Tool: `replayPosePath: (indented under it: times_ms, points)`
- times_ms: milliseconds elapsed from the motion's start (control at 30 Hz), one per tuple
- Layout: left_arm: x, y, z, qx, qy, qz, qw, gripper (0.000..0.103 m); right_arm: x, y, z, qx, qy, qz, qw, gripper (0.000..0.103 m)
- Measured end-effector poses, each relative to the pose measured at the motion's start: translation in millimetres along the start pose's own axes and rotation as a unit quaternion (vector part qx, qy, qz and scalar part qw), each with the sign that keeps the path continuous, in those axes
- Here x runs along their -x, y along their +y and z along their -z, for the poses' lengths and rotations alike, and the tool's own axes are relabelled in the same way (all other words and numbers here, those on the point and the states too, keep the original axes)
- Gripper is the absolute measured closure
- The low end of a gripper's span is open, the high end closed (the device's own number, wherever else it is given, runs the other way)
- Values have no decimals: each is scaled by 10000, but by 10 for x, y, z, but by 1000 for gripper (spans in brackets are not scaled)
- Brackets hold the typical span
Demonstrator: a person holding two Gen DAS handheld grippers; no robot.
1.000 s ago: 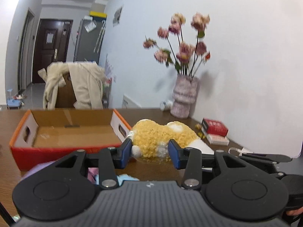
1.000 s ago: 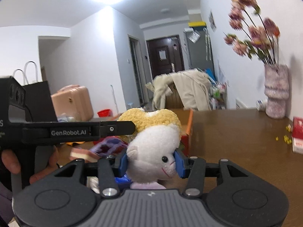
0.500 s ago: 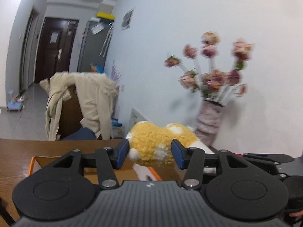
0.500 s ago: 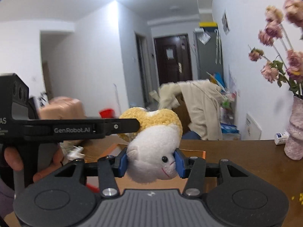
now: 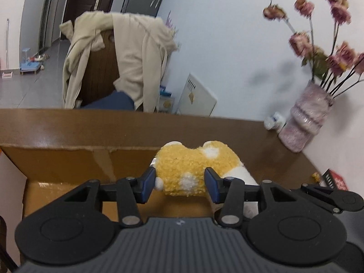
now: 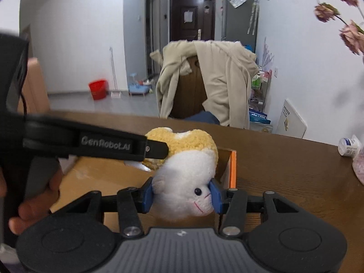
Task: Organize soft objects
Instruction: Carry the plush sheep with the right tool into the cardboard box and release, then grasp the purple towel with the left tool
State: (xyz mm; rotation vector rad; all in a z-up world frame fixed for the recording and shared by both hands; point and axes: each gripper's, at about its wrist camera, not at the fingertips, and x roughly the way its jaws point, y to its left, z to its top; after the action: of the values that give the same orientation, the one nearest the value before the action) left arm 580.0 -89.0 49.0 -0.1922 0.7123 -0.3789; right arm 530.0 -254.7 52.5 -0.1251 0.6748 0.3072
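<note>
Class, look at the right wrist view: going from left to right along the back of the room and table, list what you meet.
Red bucket → beige jacket draped over a chair → white panel leaning on the wall → small white bottle on the table.

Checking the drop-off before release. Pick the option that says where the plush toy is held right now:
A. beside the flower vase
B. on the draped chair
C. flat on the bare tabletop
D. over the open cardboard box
D: both the left gripper and right gripper clamp the plush toy above the open cardboard box, whose brown inside shows beneath it.
</note>
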Motion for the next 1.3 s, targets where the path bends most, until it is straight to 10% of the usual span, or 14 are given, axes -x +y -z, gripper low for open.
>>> replayPosePath:
  times_ms: [333,733,1300]
  points:
    - [222,-193,20,-388,-142,-190,9990,54,-48,167,128,597,32,656,9961,50]
    - [2251,-676,62,-921,-1331,-827,9833,25,1824,105,-39,467,-1219,212,9912,37]
    - [4010,-1026,2137,-872,-2327,-926,9642,4,3427,351,1415,610,-1867,-832,9770,14]
